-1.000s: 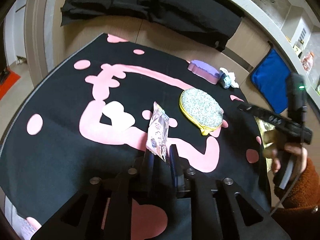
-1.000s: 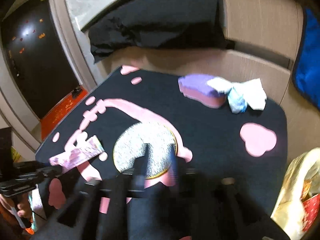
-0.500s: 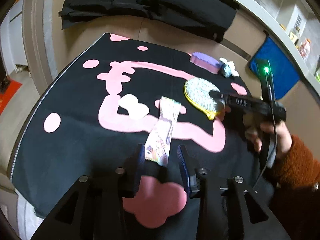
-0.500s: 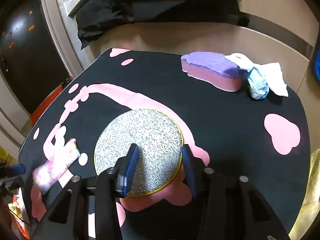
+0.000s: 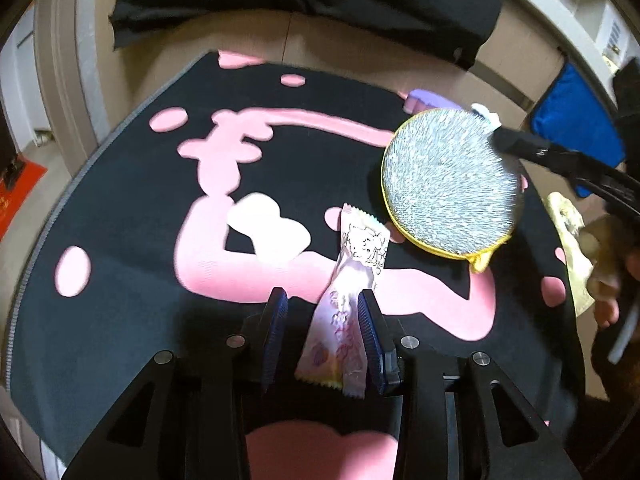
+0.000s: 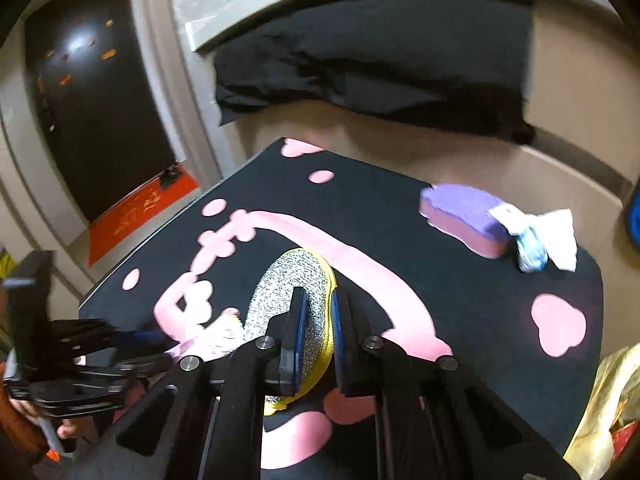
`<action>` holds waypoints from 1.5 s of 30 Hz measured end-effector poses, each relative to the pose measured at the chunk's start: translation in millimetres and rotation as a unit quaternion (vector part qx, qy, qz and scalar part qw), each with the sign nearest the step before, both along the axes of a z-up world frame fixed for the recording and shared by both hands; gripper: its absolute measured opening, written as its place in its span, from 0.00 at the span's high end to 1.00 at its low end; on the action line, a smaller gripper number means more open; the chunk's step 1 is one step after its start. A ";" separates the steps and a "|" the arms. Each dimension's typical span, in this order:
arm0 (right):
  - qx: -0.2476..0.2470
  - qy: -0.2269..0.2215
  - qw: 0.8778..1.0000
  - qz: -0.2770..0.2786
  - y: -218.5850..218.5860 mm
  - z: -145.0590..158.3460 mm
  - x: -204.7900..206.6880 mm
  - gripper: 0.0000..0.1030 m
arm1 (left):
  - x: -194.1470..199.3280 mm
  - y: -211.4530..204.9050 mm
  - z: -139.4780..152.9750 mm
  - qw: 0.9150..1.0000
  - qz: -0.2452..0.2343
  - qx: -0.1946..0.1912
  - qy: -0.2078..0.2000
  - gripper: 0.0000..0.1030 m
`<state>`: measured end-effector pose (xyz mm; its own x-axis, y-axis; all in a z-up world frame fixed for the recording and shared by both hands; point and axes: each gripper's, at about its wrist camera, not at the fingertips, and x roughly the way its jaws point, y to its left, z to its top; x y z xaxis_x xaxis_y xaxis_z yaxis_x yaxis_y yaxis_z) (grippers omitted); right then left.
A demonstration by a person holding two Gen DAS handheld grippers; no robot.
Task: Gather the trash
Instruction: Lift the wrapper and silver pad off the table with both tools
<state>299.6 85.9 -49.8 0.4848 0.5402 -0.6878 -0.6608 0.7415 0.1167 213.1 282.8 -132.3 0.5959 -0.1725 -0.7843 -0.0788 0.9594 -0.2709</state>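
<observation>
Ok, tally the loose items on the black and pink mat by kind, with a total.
Snack wrapper: 1
Round glittery pouch with yellow trim: 1
Purple and pink sponge: 1
Crumpled white and blue tissue wad: 1
Total: 4

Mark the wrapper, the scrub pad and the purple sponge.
wrapper (image 5: 362, 252): left wrist view, printed upper half.
scrub pad (image 5: 450, 184): left wrist view, silver face.
purple sponge (image 6: 464, 204): right wrist view, purple top.
</observation>
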 end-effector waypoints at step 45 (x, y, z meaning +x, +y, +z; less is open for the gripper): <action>-0.057 -0.089 0.992 0.071 43.8 0.2 -63.4 0.77 | -92.3 68.9 30.0 0.989 0.124 -0.061 -0.057 0.86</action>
<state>236.2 129.8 -49.7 0.5286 0.5348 -0.6593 -0.7615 0.6419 -0.0899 120.8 351.7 -102.3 0.7147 -0.0998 -0.6922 -0.2700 0.8736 -0.4048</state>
